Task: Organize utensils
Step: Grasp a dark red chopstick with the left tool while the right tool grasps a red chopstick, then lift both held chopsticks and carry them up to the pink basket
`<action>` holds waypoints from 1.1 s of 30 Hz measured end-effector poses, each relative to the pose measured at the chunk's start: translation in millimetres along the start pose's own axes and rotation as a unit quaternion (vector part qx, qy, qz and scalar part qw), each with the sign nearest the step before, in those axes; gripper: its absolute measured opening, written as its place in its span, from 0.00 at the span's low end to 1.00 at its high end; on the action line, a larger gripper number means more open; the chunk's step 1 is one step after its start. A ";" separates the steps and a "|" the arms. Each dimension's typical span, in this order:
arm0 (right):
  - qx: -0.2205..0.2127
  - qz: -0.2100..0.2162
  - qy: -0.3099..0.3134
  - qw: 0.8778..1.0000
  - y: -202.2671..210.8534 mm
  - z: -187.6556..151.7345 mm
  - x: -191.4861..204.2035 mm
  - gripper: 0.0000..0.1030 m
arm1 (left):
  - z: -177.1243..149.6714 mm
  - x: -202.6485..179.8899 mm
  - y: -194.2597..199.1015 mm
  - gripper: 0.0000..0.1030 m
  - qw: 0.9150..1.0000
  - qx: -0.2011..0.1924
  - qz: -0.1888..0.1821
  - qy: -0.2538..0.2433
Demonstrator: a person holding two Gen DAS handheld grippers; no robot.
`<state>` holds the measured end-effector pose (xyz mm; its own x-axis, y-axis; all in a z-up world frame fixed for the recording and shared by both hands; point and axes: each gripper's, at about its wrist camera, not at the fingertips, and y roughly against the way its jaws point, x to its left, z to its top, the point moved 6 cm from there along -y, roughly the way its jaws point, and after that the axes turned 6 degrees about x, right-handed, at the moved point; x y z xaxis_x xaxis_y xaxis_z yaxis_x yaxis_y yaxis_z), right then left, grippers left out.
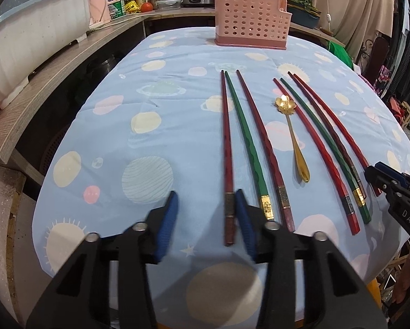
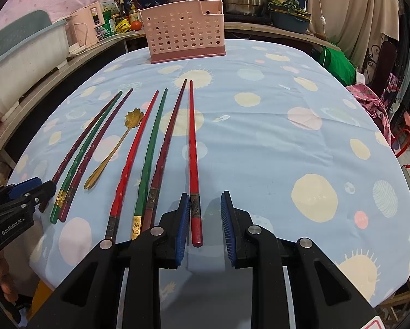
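Observation:
Several red, green and dark red chopsticks lie side by side on the blue planet-print tablecloth. A gold flower-head spoon lies among them. My left gripper is open, its jaws around the butt end of the leftmost dark red chopstick. My right gripper is open, its jaws around the butt end of the rightmost bright red chopstick. A pink perforated utensil holder stands upright at the far end of the table.
A wooden counter runs along the left with a white dish rack, bottles and pots. Clothes and a green bundle sit to the right of the table. The table's edges fall away on both sides.

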<state>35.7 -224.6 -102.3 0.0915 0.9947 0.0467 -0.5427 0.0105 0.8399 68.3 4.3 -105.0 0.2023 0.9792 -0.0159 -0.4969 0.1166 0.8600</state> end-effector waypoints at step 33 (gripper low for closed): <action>-0.045 0.032 -0.044 0.997 35.5 26.2 -22.2 0.07 | 37.4 10.6 42.3 0.07 0.998 -0.011 -0.048 0.038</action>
<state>36.2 -248.9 -59.4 0.1256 0.9808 0.1490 -0.6227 -0.0390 0.7815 81.0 13.4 -49.7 0.1858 0.9730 -0.1372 -0.4967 0.2135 0.8413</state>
